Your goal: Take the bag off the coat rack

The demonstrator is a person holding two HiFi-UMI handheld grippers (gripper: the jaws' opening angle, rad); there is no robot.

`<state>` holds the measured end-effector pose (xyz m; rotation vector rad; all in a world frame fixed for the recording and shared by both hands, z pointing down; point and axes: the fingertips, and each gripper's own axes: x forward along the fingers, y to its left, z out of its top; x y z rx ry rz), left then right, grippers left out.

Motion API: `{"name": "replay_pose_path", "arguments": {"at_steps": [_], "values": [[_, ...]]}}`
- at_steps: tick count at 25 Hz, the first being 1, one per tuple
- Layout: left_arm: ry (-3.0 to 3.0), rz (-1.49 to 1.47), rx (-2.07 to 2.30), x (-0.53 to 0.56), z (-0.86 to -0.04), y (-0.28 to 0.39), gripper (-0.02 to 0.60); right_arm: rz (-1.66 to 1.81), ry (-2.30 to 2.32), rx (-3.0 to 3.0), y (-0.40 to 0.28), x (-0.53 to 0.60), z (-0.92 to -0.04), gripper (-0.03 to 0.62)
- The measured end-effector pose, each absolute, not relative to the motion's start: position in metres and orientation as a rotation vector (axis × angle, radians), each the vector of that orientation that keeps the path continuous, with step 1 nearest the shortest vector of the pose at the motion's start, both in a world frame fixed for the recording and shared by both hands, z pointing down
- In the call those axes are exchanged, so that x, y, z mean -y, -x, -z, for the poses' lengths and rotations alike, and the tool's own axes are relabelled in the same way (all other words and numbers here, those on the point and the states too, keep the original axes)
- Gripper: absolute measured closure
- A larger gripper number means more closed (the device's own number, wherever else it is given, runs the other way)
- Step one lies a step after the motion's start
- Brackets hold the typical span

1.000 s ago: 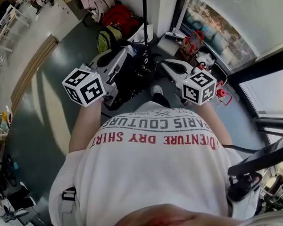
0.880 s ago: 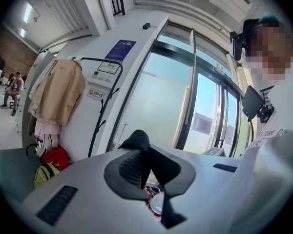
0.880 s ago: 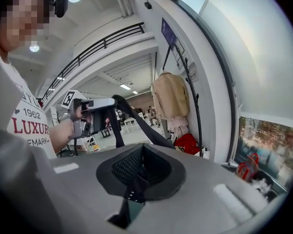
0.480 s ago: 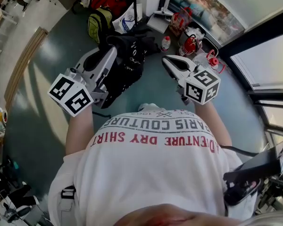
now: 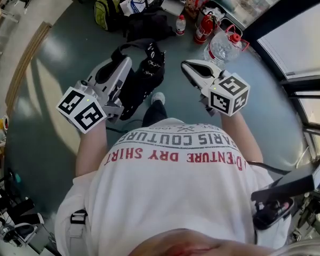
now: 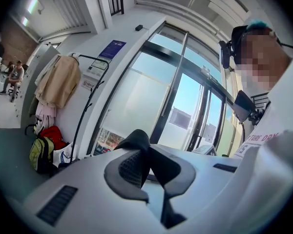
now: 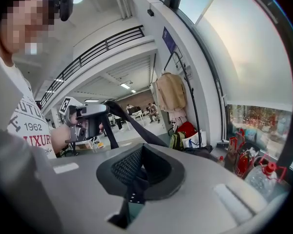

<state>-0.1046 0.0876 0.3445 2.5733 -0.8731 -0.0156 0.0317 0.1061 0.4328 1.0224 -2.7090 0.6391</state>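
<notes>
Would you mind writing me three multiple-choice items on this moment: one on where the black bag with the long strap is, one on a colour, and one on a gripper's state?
1. Where is the black bag with the long strap?
A. Lying on a chair
B. Hanging by its strap from the left gripper
C. Slung over the person's shoulder

2. What colour is the coat on the coat rack?
A. Beige
B. Blue
C. Black

3. How do the right gripper's jaws stand?
A. Together, with nothing between them
B. Wide apart
C. Clamped on a bottle

Answers:
1 B: the head view shows the strap looped at that gripper's tip and the bag dangling below it.
2 A: the left gripper view shows a beige coat.
3 A: its own view shows the pads meeting, empty.
</notes>
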Motion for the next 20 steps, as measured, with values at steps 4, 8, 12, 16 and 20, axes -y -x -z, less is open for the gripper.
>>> {"name": "replay_pose_path", "arguments": {"at_steps": [4,8,12,16,20], "values": [[-2.527,0.088,0.936,-0.167,-0.344,0.099,0.564,-0.580,-1.004,2.719,-0.048,-0.195,-0.430,0.595],[-2.506,0.124,0.968,-0.243,-0.327,0.086,0.565,-0.537,-0.995,2.729,-0.065,-0.277,-0.408,0.595],[-2.535,0.121,0.934,-0.294,-0.313,0.059,0.565,-0.511,-0.997,2.754,-0.080,-0.321,-0.389,0.595],[-2.519,0.110,0.870,-0.327,-0.314,0.041,0.564,-0.481,-1.000,2.770,-0.089,-0.343,-0.378,0.595],[-2.501,0.078,0.852,-0.350,-0.319,0.029,0.565,-0.484,-0.999,2.778,-0.100,-0.354,-0.376,0.595]]}}
